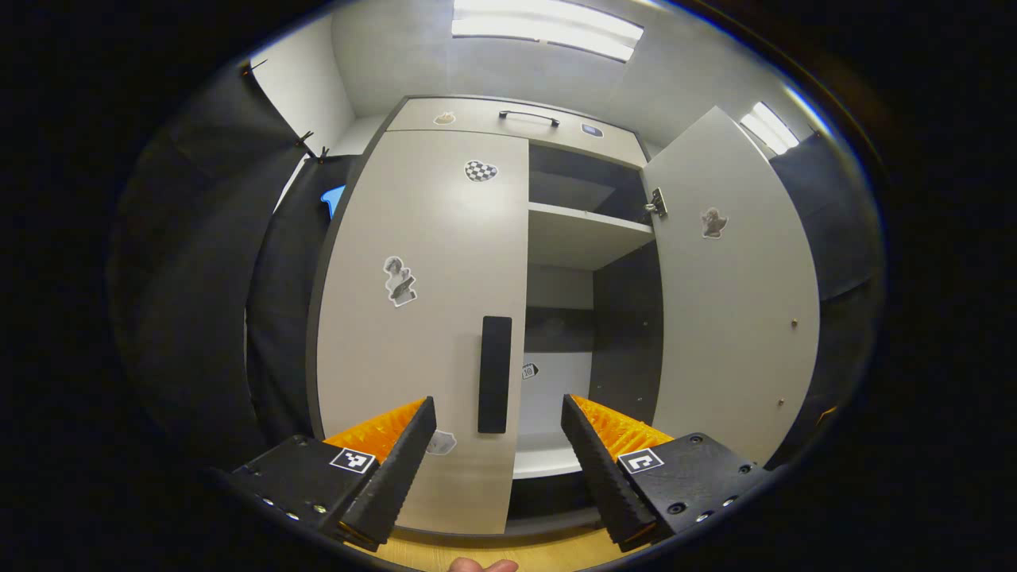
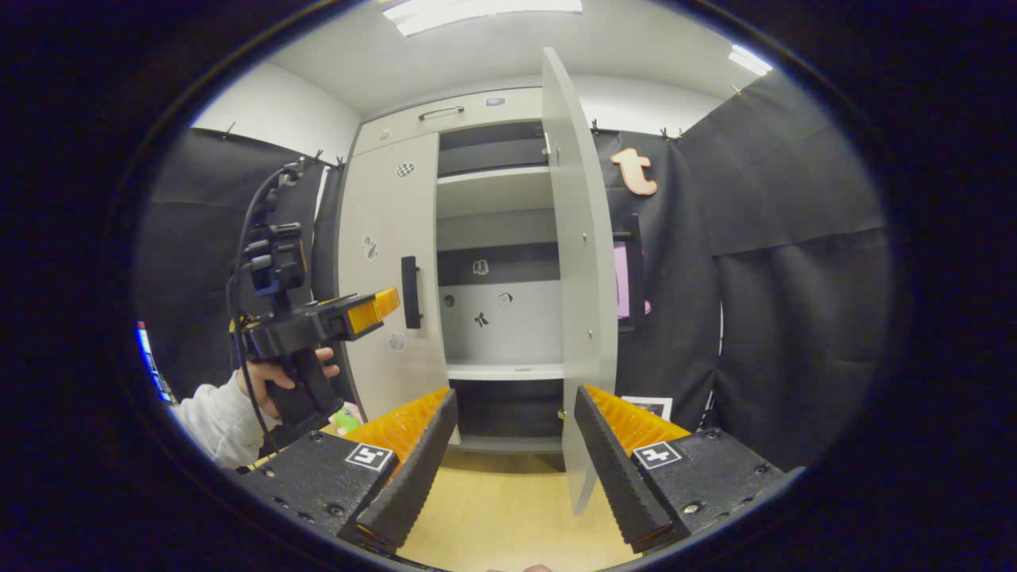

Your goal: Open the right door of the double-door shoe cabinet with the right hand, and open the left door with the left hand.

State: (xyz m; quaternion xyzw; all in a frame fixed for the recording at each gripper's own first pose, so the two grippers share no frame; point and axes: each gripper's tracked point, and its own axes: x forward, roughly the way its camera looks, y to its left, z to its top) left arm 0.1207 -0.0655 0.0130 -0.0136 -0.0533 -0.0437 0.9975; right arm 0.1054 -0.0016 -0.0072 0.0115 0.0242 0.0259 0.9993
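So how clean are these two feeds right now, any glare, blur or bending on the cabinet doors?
Left gripper view: sharp, ceiling light blown out, soft sheen on the closed left door, whose edges bow from the fisheye. Right gripper view: also sharp, the open right door seen nearly edge-on and curved, cabinet interior evenly lit, left gripper in focus.

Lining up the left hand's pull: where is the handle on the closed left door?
In the left gripper view the black handle stands upright on the left door, at its right edge beside the open compartment, just above the gap between the left gripper fingers.
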